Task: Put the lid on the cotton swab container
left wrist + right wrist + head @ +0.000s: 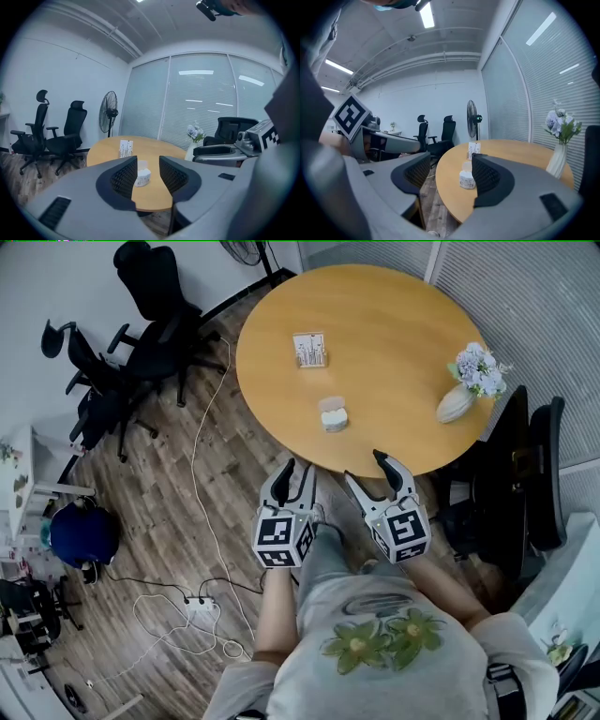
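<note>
Left claw (300, 470) and right claw (366, 468) hover side by side just short of the counter's (403, 343) near edge, both released and empty, with the container (334, 418) upright on the counter ahead between them, lid (330, 403) lying flat just behind it.

The round table (394, 324) is smooth, light wood. On it, the cotton swab container (334, 418) looks like white plastic. The floor (150, 512) beneath is dark planks.
</note>
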The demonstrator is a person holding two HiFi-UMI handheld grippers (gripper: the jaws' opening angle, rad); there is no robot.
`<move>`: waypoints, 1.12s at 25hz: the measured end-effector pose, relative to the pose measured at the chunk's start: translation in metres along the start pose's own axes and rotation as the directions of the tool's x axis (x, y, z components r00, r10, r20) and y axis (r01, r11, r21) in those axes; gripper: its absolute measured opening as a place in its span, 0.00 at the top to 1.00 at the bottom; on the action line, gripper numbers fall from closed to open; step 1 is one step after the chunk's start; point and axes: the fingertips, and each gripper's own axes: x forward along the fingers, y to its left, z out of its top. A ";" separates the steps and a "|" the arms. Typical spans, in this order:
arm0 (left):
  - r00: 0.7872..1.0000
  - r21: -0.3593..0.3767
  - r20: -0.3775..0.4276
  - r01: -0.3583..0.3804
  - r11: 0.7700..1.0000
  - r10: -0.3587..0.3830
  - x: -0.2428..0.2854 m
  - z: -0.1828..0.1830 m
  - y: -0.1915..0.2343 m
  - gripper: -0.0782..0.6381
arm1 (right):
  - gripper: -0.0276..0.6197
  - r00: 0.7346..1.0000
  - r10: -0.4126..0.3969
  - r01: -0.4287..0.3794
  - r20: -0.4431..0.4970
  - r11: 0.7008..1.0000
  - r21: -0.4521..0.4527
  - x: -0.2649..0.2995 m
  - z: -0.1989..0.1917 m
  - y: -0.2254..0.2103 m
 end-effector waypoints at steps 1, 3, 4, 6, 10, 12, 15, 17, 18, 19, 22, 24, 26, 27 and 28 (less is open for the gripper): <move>1.000 -0.004 0.004 0.017 1.000 -0.017 0.005 0.003 0.003 0.68 | 0.52 1.000 -0.005 0.005 -0.004 1.000 0.000 0.006 0.001 -0.002; 0.998 -0.012 0.006 0.057 0.998 -0.057 0.015 0.010 0.010 0.62 | 0.47 1.000 -0.016 0.016 -0.014 1.000 0.001 0.017 0.003 -0.006; 0.997 -0.015 0.004 0.073 0.997 -0.073 0.020 0.013 0.014 0.60 | 0.45 1.000 -0.021 0.022 -0.021 1.000 0.002 0.023 0.004 -0.008; 0.995 -0.010 -0.003 0.096 0.995 -0.096 0.031 0.020 0.023 0.59 | 0.45 0.999 -0.034 0.034 -0.038 0.999 0.007 0.034 0.004 -0.013; 0.983 0.021 -0.043 0.182 0.983 -0.181 0.059 0.028 0.037 0.52 | 0.44 0.995 -0.064 0.066 -0.075 0.998 0.022 0.059 -0.001 -0.025; 0.974 0.048 -0.070 0.219 0.974 -0.216 0.074 0.033 0.045 0.51 | 0.40 0.992 -0.078 0.082 -0.099 0.996 0.036 0.073 -0.006 -0.031; 0.962 0.088 -0.106 0.263 0.961 -0.253 0.096 0.036 0.057 0.51 | 0.39 0.985 -0.091 0.103 -0.148 0.992 0.076 0.094 -0.019 -0.040; 0.952 0.112 -0.132 0.291 0.950 -0.276 0.110 0.035 0.063 0.51 | 0.35 0.979 -0.091 0.112 -0.183 0.988 0.107 0.107 -0.030 -0.044; 0.947 0.120 -0.144 0.305 0.945 -0.287 0.117 0.035 0.066 0.51 | 0.35 0.976 -0.088 0.114 -0.197 0.986 0.121 0.113 -0.035 -0.045; 0.942 0.126 -0.154 0.318 0.940 -0.298 0.123 0.035 0.069 0.51 | 0.35 0.974 -0.086 0.115 -0.209 0.984 0.132 0.119 -0.039 -0.045; 0.926 0.141 -0.183 0.356 0.924 -0.329 0.139 0.032 0.077 0.51 | 0.35 0.967 -0.084 0.126 -0.239 0.978 0.165 0.134 -0.050 -0.045; 0.914 0.155 -0.205 0.382 0.911 -0.349 0.148 0.028 0.080 0.51 | 0.35 0.963 -0.087 0.137 -0.256 0.973 0.185 0.142 -0.057 -0.046; 0.901 0.169 -0.226 0.410 0.896 -0.369 0.156 0.024 0.081 0.51 | 0.35 0.958 -0.085 0.144 -0.275 0.968 0.204 0.149 -0.065 -0.046; 0.894 0.175 -0.237 0.423 0.889 -0.379 0.159 0.022 0.081 0.51 | 0.35 0.955 -0.083 0.147 -0.283 0.966 0.213 0.152 -0.069 -0.046; 0.887 0.180 -0.248 0.437 0.881 -0.389 0.162 0.019 0.081 0.51 | 0.35 0.953 -0.081 0.150 -0.291 0.963 0.222 0.155 -0.073 -0.046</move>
